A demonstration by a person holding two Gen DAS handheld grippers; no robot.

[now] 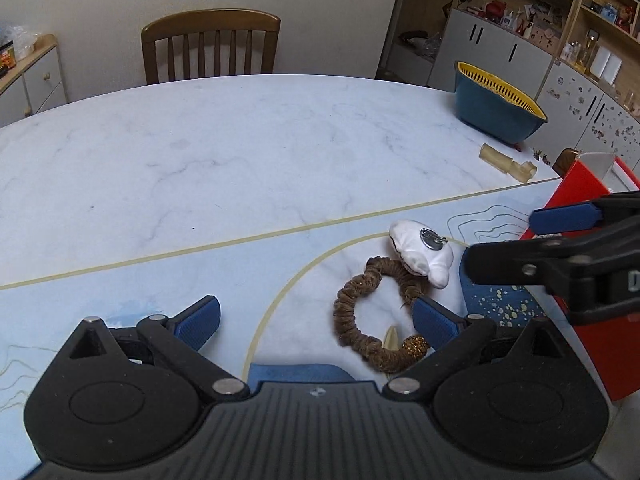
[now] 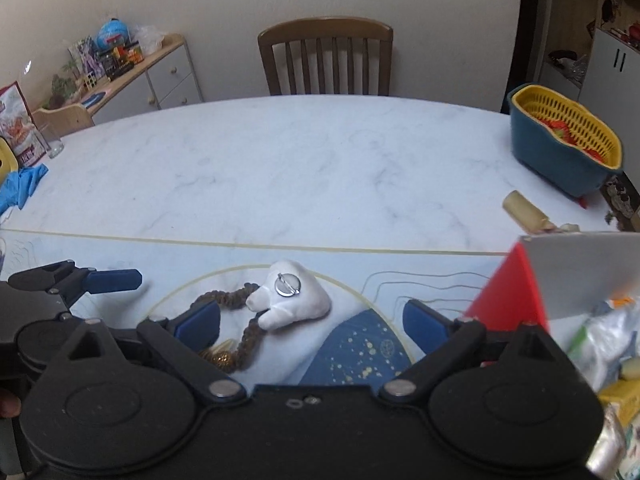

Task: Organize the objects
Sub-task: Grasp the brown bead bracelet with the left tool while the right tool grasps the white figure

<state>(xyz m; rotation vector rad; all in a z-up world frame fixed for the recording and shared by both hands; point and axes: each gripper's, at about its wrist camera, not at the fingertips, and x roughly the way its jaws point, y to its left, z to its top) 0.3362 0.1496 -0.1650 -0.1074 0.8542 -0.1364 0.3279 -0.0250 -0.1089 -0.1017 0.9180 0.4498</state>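
From the left wrist, the left claw [image 1: 316,322] is seen spread wide, empty, low over the marble-patterned tabletop [image 1: 200,160]. The brown ruffled fabric hair tie [image 1: 360,304] lies near the tabletop's near edge, touching the white plush brooch with a round metal pin-back [image 1: 422,254]. The hair tie would best be straddled on its free loop, clear of the brooch. Its near end is hidden behind a fingertip.

From the right wrist, the right claw [image 2: 312,322] is likewise spread and empty, the brooch just ahead between its fingers. The red open box [image 2: 510,292] at the right edge is cut off; its contents cannot be made out.
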